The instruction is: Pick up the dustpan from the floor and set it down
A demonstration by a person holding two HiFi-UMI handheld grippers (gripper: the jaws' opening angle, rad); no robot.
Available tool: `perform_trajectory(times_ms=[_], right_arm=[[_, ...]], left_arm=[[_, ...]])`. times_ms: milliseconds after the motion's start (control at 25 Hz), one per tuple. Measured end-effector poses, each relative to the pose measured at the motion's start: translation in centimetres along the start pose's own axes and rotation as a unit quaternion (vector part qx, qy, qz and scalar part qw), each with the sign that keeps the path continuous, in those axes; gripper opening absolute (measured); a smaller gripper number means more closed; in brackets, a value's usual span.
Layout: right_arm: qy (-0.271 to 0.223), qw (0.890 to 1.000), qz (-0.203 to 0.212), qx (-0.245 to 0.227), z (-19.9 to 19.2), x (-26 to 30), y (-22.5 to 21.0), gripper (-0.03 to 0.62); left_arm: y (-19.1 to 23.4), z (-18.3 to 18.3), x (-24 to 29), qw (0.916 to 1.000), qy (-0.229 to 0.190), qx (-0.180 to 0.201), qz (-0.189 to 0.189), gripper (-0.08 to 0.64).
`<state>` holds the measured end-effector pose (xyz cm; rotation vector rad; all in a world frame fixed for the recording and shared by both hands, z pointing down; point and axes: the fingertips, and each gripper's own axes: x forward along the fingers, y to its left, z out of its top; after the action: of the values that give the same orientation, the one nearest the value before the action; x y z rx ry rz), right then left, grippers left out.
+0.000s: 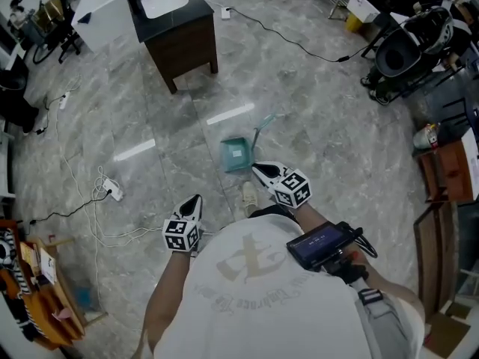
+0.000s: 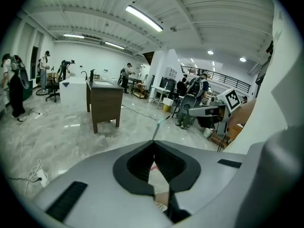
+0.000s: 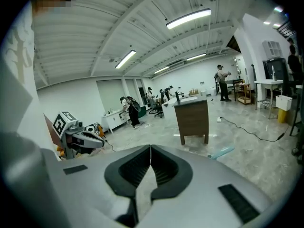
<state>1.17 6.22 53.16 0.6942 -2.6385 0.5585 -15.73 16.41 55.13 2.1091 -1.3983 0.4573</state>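
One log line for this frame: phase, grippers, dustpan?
phase: pre-grasp | left gripper: shut, empty | right gripper: shut, empty | dustpan: on floor, untouched

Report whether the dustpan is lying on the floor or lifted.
On the floor. The teal dustpan rests on the tiles just beyond the right gripper, whose jaws are together on nothing.

Bright ceiling tubes (image 3: 188, 17) glare off the glossy floor (image 1: 329, 148); fisheye edges darken.

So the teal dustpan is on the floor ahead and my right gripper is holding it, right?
Not holding it: the right gripper view shows the right gripper shut and empty, with the teal dustpan lying on the floor ahead.
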Motion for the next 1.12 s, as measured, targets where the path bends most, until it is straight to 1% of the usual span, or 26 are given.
perform_trajectory(times_ms=[120,280,480,680,800,920,1000,1120], right_arm=[[0.010,1.000,-0.003,0.006,-0.1,0.5,-2.1,0.017],[0.025,1.000,-0.007,0.015,0.2,1.4,-4.9,0.017],[0.050,0.998,-0.008,0.026,-1.0,2.1,-8.1,0.017],[0.092,0.996,0.002,0.006,-3.1,3.4,-10.7,0.018],[0.119,0.993,0.011,-0.016,-4.2,4.0,-12.5,0.018],[0.152,0.987,0.017,-0.050,-5.0,4.8,-14.3,0.018],[0.175,0.981,0.024,-0.081,-5.3,5.4,-15.5,0.018],[0.205,0.969,0.037,-0.130,-5.5,6.5,-17.2,0.020]], left_arm=[[0.0,2.0,2.0,1.0000,-0.006,0.002,-0.005,0.012],[0.2,3.4,4.1,1.0000,0.003,0.002,-0.009,0.012],[0.1,3.4,5.6,0.9997,0.022,0.003,-0.009,0.012],[0.2,3.5,7.0,0.9993,0.038,-0.005,-0.004,0.012],[0.0,3.9,7.9,0.9991,0.042,-0.008,0.001,0.012],[0.1,4.3,8.6,0.9990,0.041,-0.015,0.009,0.012],[0.3,4.4,8.9,0.9988,0.041,-0.022,0.018,0.012],[0.8,4.7,9.3,0.9982,0.039,-0.032,0.031,0.012]])
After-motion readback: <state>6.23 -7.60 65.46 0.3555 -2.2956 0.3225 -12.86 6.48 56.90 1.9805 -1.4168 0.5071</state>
